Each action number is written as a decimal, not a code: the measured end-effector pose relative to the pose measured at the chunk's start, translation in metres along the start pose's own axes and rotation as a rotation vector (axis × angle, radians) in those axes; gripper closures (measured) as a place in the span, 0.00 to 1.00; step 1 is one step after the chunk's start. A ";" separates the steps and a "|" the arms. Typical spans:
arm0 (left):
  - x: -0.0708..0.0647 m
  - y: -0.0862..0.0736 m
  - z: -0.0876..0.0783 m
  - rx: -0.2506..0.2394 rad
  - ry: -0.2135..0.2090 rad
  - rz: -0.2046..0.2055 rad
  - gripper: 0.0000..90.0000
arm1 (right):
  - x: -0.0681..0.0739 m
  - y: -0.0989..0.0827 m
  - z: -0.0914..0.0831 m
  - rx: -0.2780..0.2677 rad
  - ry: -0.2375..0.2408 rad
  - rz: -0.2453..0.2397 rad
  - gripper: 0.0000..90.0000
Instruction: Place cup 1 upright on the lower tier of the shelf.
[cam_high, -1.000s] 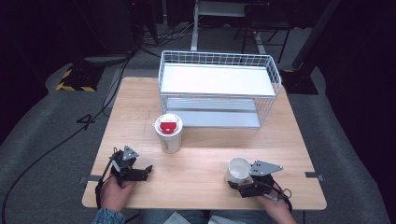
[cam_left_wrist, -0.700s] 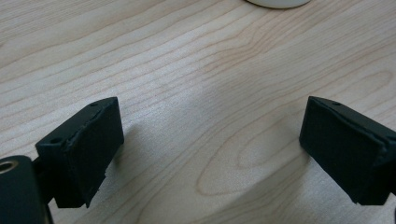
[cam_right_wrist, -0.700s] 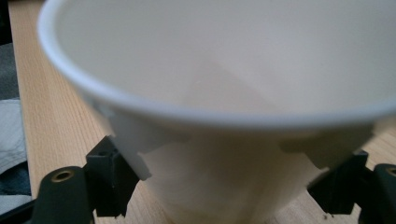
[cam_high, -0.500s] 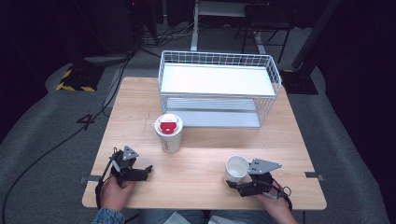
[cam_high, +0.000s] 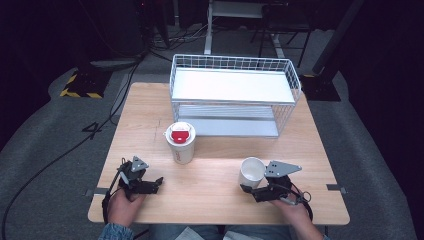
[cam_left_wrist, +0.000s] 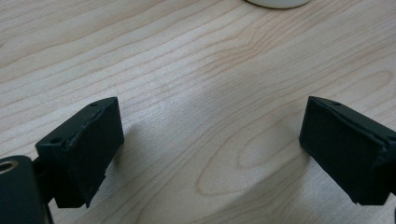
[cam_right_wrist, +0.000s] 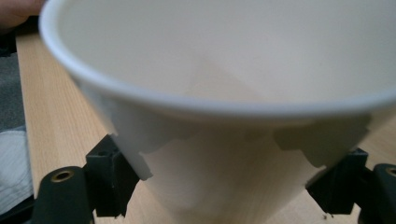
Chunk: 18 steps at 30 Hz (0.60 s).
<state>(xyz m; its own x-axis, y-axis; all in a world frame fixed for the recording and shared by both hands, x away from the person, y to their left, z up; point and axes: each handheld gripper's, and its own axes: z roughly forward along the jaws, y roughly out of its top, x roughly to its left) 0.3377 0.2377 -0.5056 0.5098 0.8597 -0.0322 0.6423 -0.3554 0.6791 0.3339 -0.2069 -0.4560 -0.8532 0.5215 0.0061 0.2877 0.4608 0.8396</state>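
Note:
An open white paper cup (cam_high: 251, 171) stands tilted near the table's front right. My right gripper (cam_high: 251, 190) is shut on its lower part. In the right gripper view the cup (cam_right_wrist: 224, 93) is very close, with a black jaw on each side of its base and my right gripper (cam_right_wrist: 224, 186) closed on it. A white cup with a red lid (cam_high: 180, 142) stands at the table's middle. My left gripper (cam_high: 155, 183) rests at the front left, open and holding nothing. In the left gripper view my left gripper (cam_left_wrist: 210, 126) has its jaws wide apart over bare wood.
A white wire basket rack (cam_high: 235, 95) with two shelves stands at the back of the wooden table (cam_high: 210, 195). The rounded white base of a cup (cam_left_wrist: 278, 2) shows at the top edge of the left gripper view. Dark floor and cables surround the table.
My right gripper and the white cup have shifted slightly left and away from the front edge. The left gripper has stayed put.

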 end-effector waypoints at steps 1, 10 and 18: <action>0.000 0.000 0.000 0.000 -0.001 0.000 0.08 | -0.002 0.005 0.000 -0.001 -0.007 0.000 0.26; 0.000 0.000 0.000 -0.001 0.000 0.000 0.08 | -0.007 0.021 0.003 0.007 -0.022 0.012 0.26; 0.000 0.000 0.000 0.000 0.000 0.000 0.08 | -0.013 0.037 0.010 0.004 -0.030 0.002 0.26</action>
<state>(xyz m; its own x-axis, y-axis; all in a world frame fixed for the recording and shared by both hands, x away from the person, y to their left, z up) 0.3377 0.2377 -0.5056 0.5097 0.8598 -0.0325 0.6423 -0.3551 0.6792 0.3602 -0.1898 -0.4304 -0.8390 0.5441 -0.0083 0.2917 0.4627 0.8371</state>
